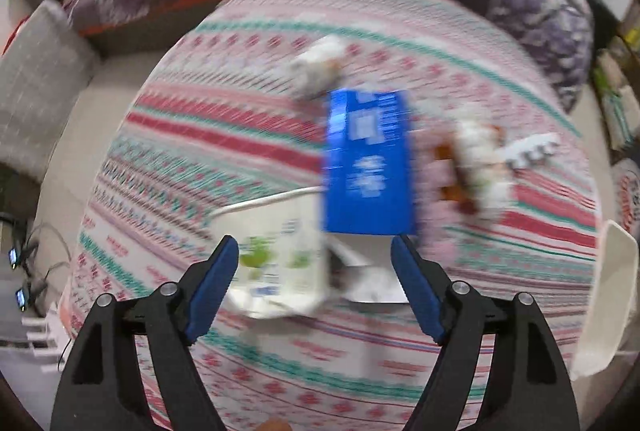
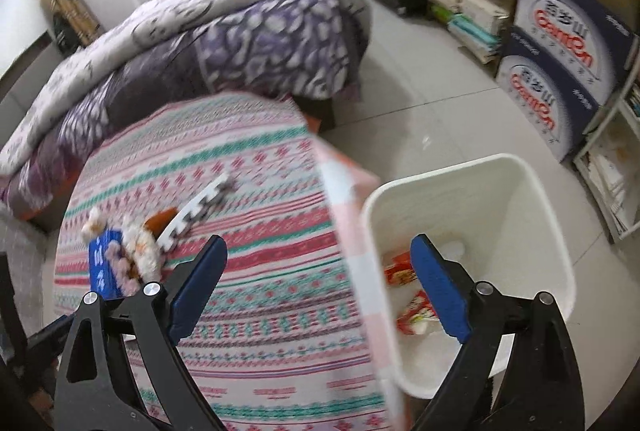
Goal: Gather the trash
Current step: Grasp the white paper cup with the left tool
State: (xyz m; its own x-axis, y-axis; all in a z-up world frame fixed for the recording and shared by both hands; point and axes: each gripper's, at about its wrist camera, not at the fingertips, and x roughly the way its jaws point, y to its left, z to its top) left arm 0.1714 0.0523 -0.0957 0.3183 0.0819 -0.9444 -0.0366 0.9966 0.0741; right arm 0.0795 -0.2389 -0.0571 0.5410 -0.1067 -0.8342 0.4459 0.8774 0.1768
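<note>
Trash is partly collected, as I judge it: my white plastic bin (image 2: pixel 472 191) on the tiled floor already holds a couple of red-and-white wrappers (image 2: pixel 404 287), sitting at about four o'clock in my right wrist view, just beside the edge of the bed covered in a pink, red and teal patterned sheet (image 2: pixel 256 191). My right gripper (image 2: pixel 320 283) hangs with its blue pads spread wide and nothing between them, straddling the bed's edge and the bin's rim. My left gripper (image 1: pixel 314 263) is equally wide open and empty, pointed at the pile left on the sheet. Nearest it, at six o'clock in the left view, lies a white carton with green print (image 1: pixel 276 263), touching a flat blue cardboard box (image 1: pixel 368 163) at the centre. Beyond are crumpled white tissue (image 1: pixel 320 67) at twelve o'clock, a blurred wad of white and orange scraps (image 1: pixel 476 167) at three o'clock, and a white toothed foam strip (image 1: pixel 532 151) beside it. Most of the work looks undone; the carton seems the next pick.
</note>
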